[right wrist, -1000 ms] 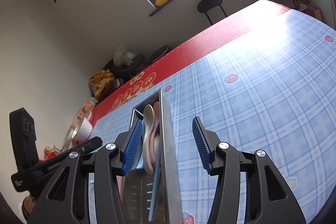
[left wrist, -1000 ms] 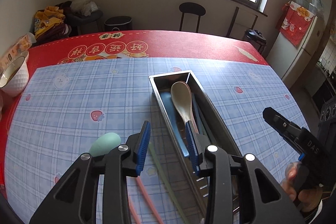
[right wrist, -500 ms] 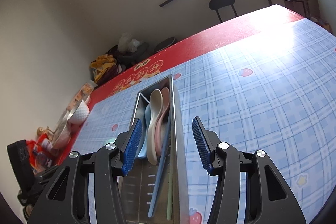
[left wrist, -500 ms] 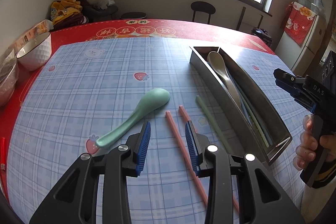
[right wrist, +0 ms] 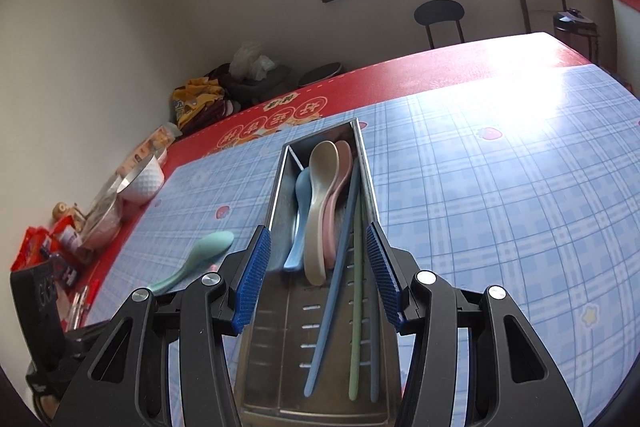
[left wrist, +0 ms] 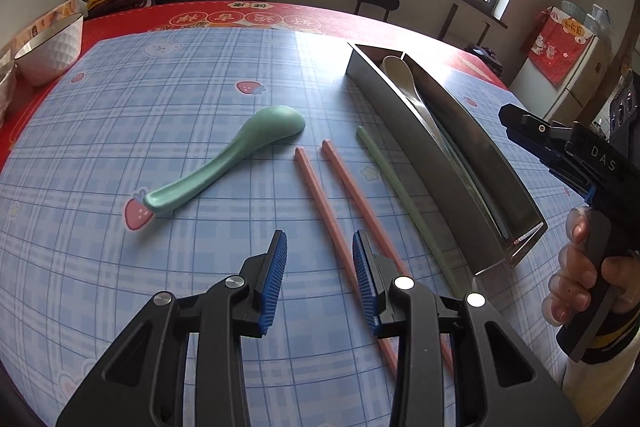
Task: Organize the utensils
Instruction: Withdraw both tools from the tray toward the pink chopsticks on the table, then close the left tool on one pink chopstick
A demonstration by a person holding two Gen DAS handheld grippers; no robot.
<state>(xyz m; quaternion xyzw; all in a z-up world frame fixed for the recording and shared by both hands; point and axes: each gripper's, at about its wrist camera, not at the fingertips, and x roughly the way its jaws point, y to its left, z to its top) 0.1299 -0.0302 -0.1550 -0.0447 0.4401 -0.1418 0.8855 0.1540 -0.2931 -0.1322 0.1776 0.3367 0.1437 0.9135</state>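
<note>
From the left wrist view, my left gripper (left wrist: 320,247) hovers over the bench (left wrist: 120,99), fingers (left wrist: 276,267) parted with nothing between them. One pink chopstick (left wrist: 320,203) runs just under the gap; its near end disappears beneath my right-hand finger, as does that of the second pink chopstick (left wrist: 352,187). The green chopstick (left wrist: 396,187) lies alongside the metal tray (left wrist: 440,171), its near end cut off by the tray corner. The green spoon (left wrist: 224,163) lies bowl-down, well to the left. The tray's near wall hides most of its contents; only a cream spoon (left wrist: 400,75) shows. At the right edge a hand (left wrist: 576,275) holds my right gripper (left wrist: 532,135).

From the right wrist view, my right gripper (right wrist: 316,267) straddles the tray (right wrist: 280,347), fingers (right wrist: 252,271) spread outside its walls; whether they press on it I cannot tell. Inside lie blue, cream and pink spoons (right wrist: 320,211) and blue and green chopsticks (right wrist: 352,307). The green spoon (right wrist: 200,255) is half hidden behind my left-hand finger.
</note>
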